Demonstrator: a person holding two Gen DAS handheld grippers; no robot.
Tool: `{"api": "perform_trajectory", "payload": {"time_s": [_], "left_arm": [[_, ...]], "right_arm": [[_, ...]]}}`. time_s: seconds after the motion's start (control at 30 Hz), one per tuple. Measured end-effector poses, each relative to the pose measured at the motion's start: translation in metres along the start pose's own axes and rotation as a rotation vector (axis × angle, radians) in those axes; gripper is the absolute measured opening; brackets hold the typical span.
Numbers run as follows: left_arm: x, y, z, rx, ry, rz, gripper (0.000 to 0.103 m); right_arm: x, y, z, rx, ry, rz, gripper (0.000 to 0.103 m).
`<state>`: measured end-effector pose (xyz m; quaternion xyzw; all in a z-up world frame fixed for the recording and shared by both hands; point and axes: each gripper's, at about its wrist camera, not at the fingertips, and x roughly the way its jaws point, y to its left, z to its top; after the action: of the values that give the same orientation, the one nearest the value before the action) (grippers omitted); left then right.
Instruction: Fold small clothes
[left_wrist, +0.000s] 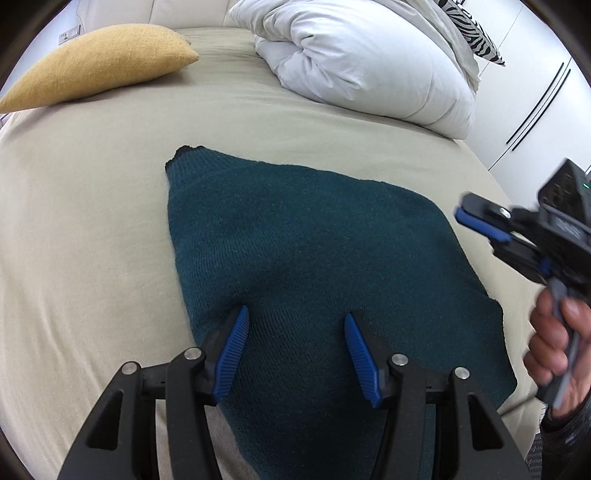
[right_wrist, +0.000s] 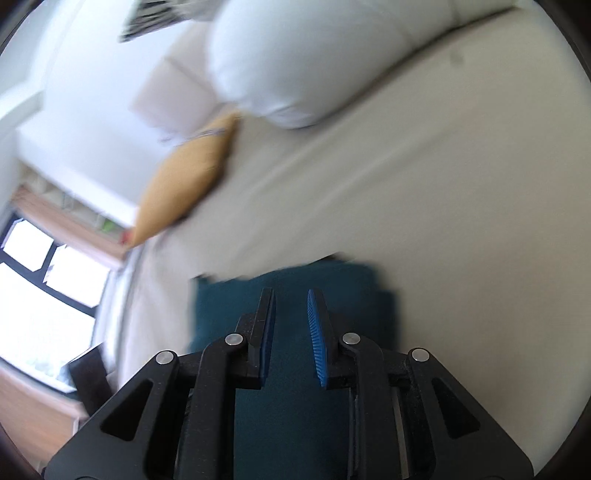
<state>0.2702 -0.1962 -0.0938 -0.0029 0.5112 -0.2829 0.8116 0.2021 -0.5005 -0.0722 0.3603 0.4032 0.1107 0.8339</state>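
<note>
A dark teal knit sweater (left_wrist: 314, 251) lies folded on the beige bed sheet (left_wrist: 92, 221), a cuff or collar end at its far left corner. My left gripper (left_wrist: 295, 317) is open and empty, its blue pads just over the sweater's near part. My right gripper (left_wrist: 476, 225) shows at the right edge of the left wrist view, held in a hand above the sweater's right side. In the blurred right wrist view the right gripper (right_wrist: 291, 299) is open with a narrow gap and empty, above the sweater (right_wrist: 295, 350).
A yellow cushion (left_wrist: 99, 62) lies at the far left of the bed. A bunched white duvet (left_wrist: 362, 59) lies at the far right, with a zebra-print pillow (left_wrist: 469, 26) behind it. A white wardrobe (left_wrist: 535, 92) stands right of the bed. A window (right_wrist: 40, 280) shows in the right wrist view.
</note>
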Motion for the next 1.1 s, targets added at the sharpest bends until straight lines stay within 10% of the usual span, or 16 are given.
{"api": "perform_trajectory", "payload": {"time_s": [0.2, 0.5, 0.63, 0.9, 1.1], "left_arm": [[-0.002, -0.003, -0.003, 0.008, -0.007, 0.022, 0.057], [-0.004, -0.004, -0.006, 0.024, -0.019, 0.041, 0.057], [-0.004, -0.004, -0.006, 0.021, -0.02, 0.045, 0.057], [-0.016, 0.001, -0.007, -0.002, -0.056, 0.016, 0.056], [-0.077, 0.037, -0.026, -0.215, -0.233, -0.066, 0.065]], "right_arm": [[-0.004, 0.0, -0.057, -0.083, 0.179, -0.033, 0.025], [-0.071, -0.049, -0.114, 0.01, 0.18, 0.076, 0.024], [-0.103, -0.063, -0.121, 0.018, 0.122, -0.071, 0.038], [-0.127, -0.083, -0.104, 0.109, -0.037, -0.045, 0.061], [-0.097, -0.059, -0.081, 0.075, -0.033, 0.002, 0.066]]}}
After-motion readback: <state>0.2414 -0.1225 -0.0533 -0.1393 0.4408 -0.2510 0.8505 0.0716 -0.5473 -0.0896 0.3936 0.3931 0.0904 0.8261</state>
